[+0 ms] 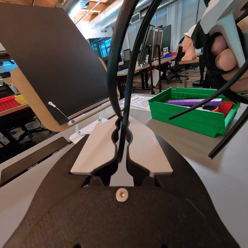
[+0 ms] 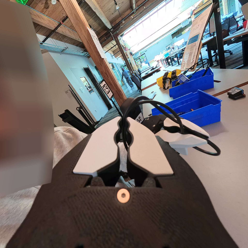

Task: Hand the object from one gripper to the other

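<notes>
The object is a looped black cable [image 1: 114, 67]. My left gripper [image 1: 123, 120] is shut on two of its strands, which run up and arc over to the right. The right gripper's white body [image 1: 220, 24], held by a hand, is at the top right, and cable ends hang below it. In the right wrist view my right gripper [image 2: 124, 121] is shut on the cable [image 2: 158, 104] near its fingertips. The left gripper [image 2: 205, 138] lies just to the right, shut on the same loop. Both hold it above the grey table [image 2: 214, 187].
A green bin [image 1: 187, 120] with purple and red pieces stands on the right. A tilted black board on a stand [image 1: 53, 60] is at left. Two blue bins [image 2: 187, 114] [image 2: 191, 83] and a yellow bin [image 2: 161, 80] stand farther along. A grey sleeve [image 2: 64, 140] is close left. One gripper's finger ends stand about 15 centimetres off the other's.
</notes>
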